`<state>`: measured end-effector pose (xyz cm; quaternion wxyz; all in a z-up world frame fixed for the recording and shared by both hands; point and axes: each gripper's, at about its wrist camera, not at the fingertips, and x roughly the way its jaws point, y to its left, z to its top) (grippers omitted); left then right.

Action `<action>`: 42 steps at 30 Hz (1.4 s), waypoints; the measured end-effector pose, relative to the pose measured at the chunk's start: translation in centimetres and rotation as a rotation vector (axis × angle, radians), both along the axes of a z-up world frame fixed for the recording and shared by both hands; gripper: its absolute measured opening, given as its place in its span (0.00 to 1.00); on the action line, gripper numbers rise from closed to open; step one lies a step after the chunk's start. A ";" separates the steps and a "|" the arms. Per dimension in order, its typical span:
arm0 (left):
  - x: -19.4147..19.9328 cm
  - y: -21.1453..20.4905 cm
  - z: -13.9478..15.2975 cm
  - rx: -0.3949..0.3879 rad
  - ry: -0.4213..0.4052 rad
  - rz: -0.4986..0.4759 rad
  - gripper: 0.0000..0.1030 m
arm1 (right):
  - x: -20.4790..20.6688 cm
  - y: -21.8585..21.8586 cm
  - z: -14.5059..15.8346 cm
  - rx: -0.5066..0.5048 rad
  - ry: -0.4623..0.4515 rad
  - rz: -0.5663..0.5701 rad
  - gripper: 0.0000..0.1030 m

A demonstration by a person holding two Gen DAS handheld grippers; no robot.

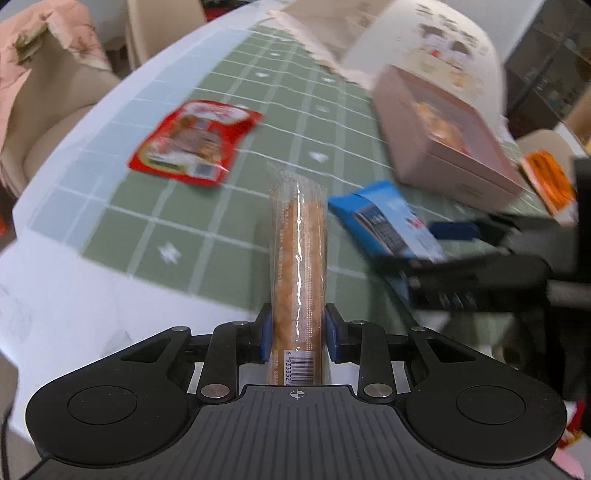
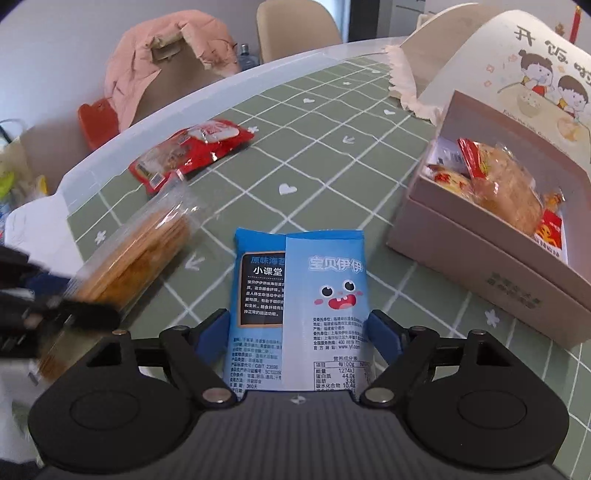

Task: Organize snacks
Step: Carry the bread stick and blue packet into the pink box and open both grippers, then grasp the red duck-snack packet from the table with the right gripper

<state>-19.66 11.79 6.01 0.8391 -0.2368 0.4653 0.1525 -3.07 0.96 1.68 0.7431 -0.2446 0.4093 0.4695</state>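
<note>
A clear-wrapped cracker pack (image 1: 298,251) stands on edge, with my left gripper (image 1: 298,332) shut on its lower end; it is lifted over the green checked tablecloth (image 1: 229,206). In the right wrist view that cracker pack (image 2: 140,251) appears blurred at the left. My right gripper (image 2: 301,328) has its blue pads (image 2: 216,334) touching both long edges of a blue snack packet (image 2: 299,288) lying on the tablecloth (image 2: 332,166). The same blue packet (image 1: 384,218) shows in the left wrist view. A red snack packet (image 2: 188,155) lies farther back. An open pink box (image 2: 480,266) at the right holds several snacks.
The box's raised lid (image 2: 535,74) shows a cartoon print. A beige cloth (image 2: 402,81) lies behind the box. An orange packet (image 1: 550,177) sits right of it. Beyond the table's white rim (image 2: 147,114) are a chair with a pink jacket (image 2: 166,48) and a cream chair (image 2: 295,26).
</note>
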 end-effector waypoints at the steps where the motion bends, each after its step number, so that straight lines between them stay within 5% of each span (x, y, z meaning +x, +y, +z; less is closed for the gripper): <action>1: -0.2 -0.9 0.4 -0.010 -0.010 -0.015 0.31 | 0.0 -0.9 0.3 -0.007 0.000 0.007 0.67; 8: 2.5 -4.4 4.8 -0.029 -0.148 -0.101 0.31 | 0.5 -8.3 3.7 0.037 -0.023 -0.007 0.64; 14: 11.1 -4.0 11.7 0.058 -0.334 -0.151 0.32 | 2.2 -11.5 6.6 0.098 -0.065 -0.077 0.64; 16: 14.7 -3.0 13.2 0.023 -0.377 -0.146 0.32 | 2.7 -11.8 7.1 0.109 -0.072 -0.089 0.64; 18: 18.0 -2.1 13.1 -0.003 -0.336 -0.115 0.33 | 3.3 -11.8 7.4 0.113 -0.088 -0.095 0.64; 22: 21.1 -2.1 12.7 0.117 -0.282 -0.066 0.33 | 4.4 -11.8 8.5 0.134 -0.131 -0.112 0.64; 31: 19.4 0.5 11.8 0.132 -0.205 -0.018 0.33 | 12.8 -7.7 14.4 0.233 -0.257 -0.288 0.69; 36: 18.0 2.3 11.1 0.126 -0.165 0.003 0.33 | 18.2 -3.7 13.8 0.205 -0.132 -0.302 0.72; 42: 16.6 6.7 8.6 0.178 -0.130 0.025 0.33 | 16.6 -2.4 11.4 0.173 -0.086 -0.263 0.72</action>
